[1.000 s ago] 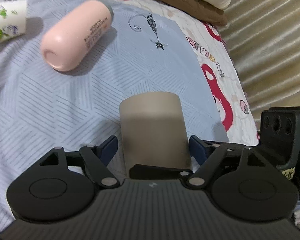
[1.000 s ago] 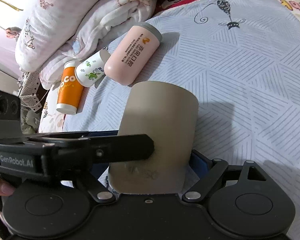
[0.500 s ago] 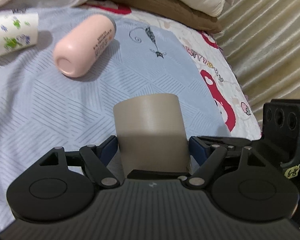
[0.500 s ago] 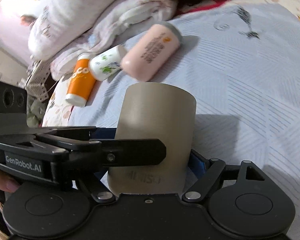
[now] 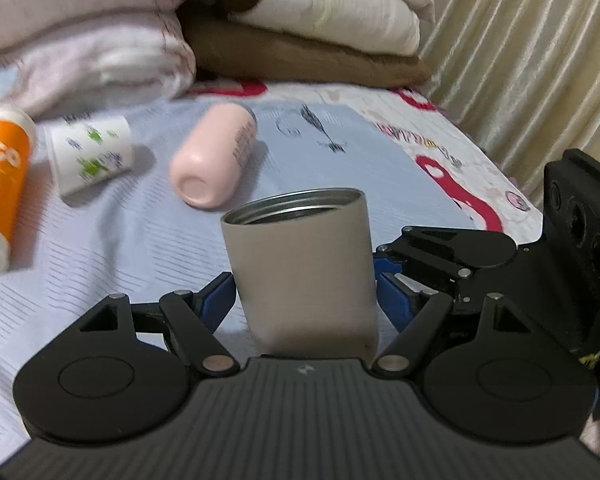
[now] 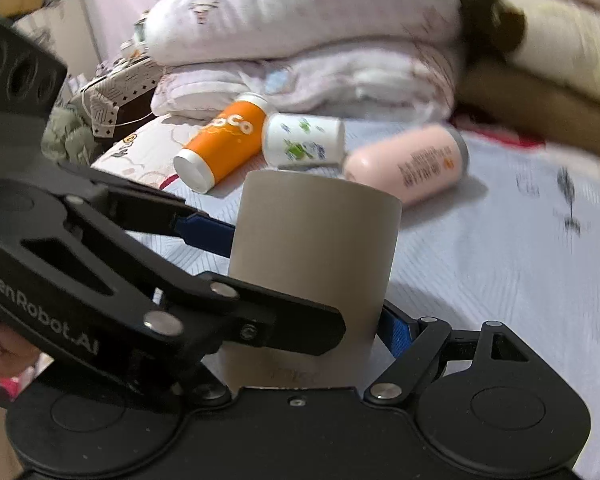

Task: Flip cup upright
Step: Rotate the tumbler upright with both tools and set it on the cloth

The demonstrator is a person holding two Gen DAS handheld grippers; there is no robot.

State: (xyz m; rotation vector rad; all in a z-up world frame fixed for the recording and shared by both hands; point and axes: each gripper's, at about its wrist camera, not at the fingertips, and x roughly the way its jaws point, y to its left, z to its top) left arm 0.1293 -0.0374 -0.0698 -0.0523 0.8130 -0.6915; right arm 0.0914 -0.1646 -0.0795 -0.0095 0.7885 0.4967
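Together, left tongs [image 5: 305, 280] and right tongs [image 6: 306, 280] both clamped on grey cup [image 5: 300, 264], rim up, blue pads [image 5: 216, 300] pressing its sides

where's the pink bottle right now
The pink bottle lies on its side on the blue sheet, beyond the held beige cup, just right of the white printed cup.

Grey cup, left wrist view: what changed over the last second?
The grey cup has tipped back: its open metal-lined mouth now shows at the far end, where only a closed end showed before. Both views have swung lower toward the bedding, so the folded quilts fill the top. Unchanged: left gripper and right gripper both stay clamped on it; pink bottle, white printed cup and orange bottle still lie on the bedsheet.
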